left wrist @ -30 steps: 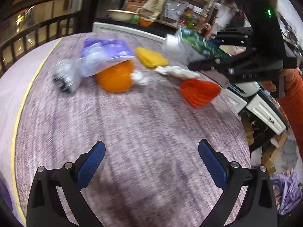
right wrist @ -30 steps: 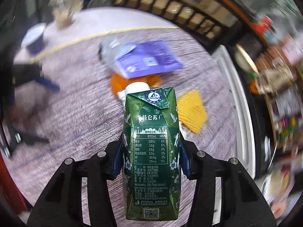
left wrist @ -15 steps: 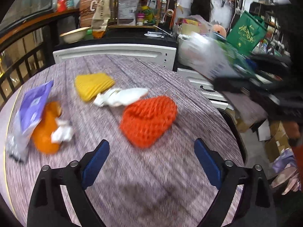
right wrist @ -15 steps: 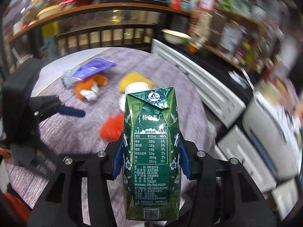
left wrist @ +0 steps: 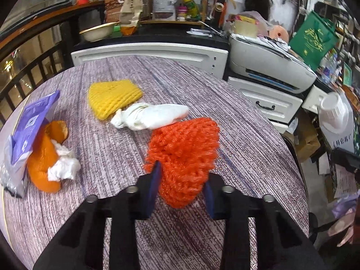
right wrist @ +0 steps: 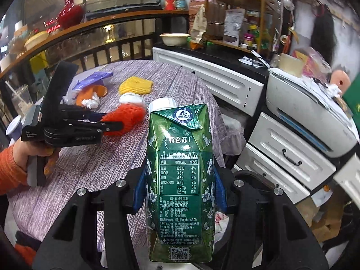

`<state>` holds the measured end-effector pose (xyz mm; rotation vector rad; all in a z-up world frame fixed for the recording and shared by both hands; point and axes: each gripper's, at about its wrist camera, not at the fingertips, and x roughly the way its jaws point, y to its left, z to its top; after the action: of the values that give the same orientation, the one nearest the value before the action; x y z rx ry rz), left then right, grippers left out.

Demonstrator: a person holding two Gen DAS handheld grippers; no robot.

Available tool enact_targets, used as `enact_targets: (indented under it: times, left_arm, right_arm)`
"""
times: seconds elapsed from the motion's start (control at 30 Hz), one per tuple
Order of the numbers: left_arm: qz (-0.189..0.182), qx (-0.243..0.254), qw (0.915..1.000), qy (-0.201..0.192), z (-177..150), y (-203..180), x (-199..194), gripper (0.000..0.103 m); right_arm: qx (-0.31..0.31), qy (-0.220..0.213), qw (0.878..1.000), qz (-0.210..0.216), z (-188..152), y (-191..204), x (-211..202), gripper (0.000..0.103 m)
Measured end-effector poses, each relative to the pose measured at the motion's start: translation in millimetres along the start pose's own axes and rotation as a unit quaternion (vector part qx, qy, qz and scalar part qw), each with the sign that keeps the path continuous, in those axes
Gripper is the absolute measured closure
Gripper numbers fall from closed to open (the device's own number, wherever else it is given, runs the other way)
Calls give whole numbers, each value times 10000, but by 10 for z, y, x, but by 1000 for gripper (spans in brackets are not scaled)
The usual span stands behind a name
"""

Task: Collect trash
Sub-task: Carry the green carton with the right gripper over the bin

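The left gripper (left wrist: 181, 187) has just been closing on the orange net (left wrist: 184, 157) lying on the table (left wrist: 247, 157), to lift it as trash. The right gripper (right wrist: 178, 190) pinches a green milk carton (right wrist: 180, 180) upright beyond the table edge, probably to carry it to a bin.

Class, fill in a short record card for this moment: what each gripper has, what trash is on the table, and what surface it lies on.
left gripper: jaws have just been closing, now pinching the orange foam net
right gripper: shut on the green milk carton, held upright
trash on table: yellow foam net, white wad, orange peel, purple packet
surface: round table with grey-purple wood-grain top
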<state>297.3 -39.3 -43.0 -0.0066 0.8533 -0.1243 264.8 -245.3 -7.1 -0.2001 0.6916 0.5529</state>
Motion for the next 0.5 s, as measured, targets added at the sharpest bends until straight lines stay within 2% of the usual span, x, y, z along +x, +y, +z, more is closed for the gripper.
enact_targets:
  times: [0.07, 0.3, 0.5]
  left_arm:
    - [-29, -116, 9999, -47, -14, 31, -53, 78]
    - [-171, -287, 9987, -382, -119, -21, -396, 80]
    - [-526, -285, 9964, -604, -225, -232, -647, 81]
  right_arm:
    - [148, -80, 9999, 7, -55, -11, -12, 54]
    - [570, -229, 9981, -14, -242, -39, -27, 54]
    - [976, -328, 9946, -118, -432, -128, -74, 54]
